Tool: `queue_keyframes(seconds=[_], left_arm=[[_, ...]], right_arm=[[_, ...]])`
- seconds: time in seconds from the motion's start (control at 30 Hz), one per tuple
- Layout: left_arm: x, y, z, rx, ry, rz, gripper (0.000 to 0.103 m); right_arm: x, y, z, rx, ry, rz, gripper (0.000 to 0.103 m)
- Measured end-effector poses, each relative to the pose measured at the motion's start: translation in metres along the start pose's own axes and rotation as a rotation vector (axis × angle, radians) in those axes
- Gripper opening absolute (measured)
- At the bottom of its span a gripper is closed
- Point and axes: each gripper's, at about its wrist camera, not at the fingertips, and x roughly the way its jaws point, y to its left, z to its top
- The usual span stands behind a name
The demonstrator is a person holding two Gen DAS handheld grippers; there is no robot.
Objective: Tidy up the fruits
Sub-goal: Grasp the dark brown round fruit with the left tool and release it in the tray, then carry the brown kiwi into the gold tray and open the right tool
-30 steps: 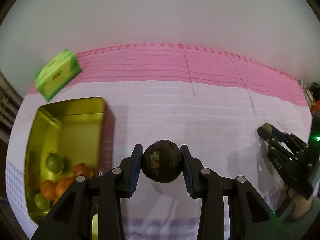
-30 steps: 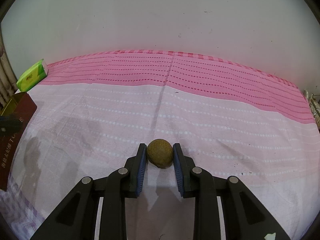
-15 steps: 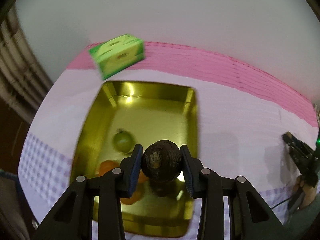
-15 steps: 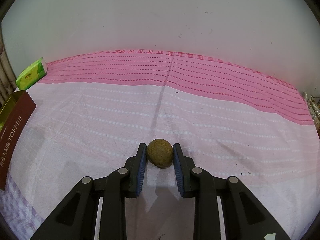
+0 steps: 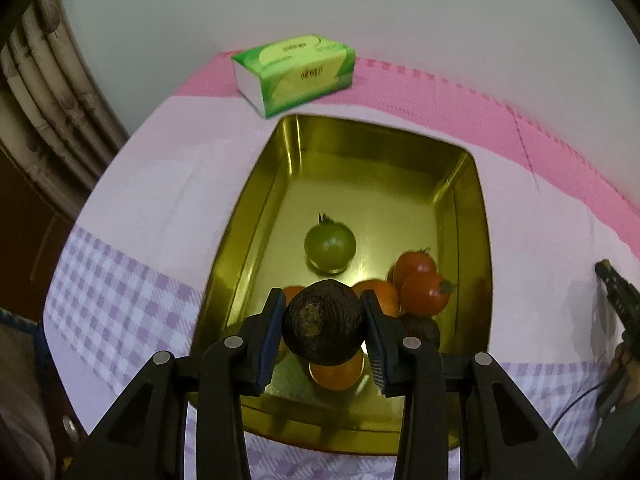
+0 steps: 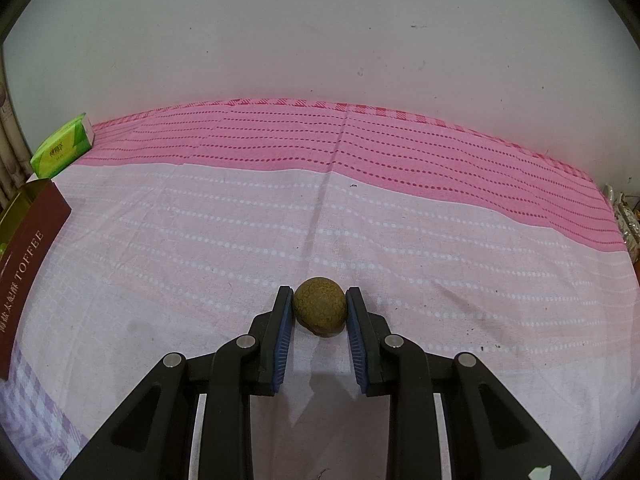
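Your left gripper (image 5: 323,330) holds a dark avocado (image 5: 322,329) above the gold tin (image 5: 256,200): lower, then release. Right gripper (image 6: 319,312) jaws clamp a brownish fruit (image 6: 319,306) on the cloth

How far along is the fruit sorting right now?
Done: a green tomato, red tomatoes and oranges lie in the gold tin. In hand: the left gripper holds a dark fruit above the tin; the right gripper clamps a brown fruit on the cloth. Left: both go in.
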Motion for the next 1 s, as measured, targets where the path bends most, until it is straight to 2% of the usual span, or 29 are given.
queue_keyframes(seconds=[0.53,0.63,0.7,1.0], left_arm=[[0.011,-0.002,-0.007,0.028,0.038,0.022,0.04],[0.011,0.0,-0.007,0.019,0.051,0.024,0.045],[0.007,0.001,-0.007,0.013,0.043,0.011,0.052],[-0.022,0.005,-0.01,0.032,-0.032,0.011,0.057]], right_arm=[[0.0,0.001,0.0,-0.004,0.0,-0.006,0.024],[0.001,0.001,0.0,-0.003,0.0,-0.006,0.024],[0.001,0.001,0.0,-0.004,0.0,-0.006,0.025],[0.0,0.004,0.0,-0.018,-0.002,-0.024,0.024]])
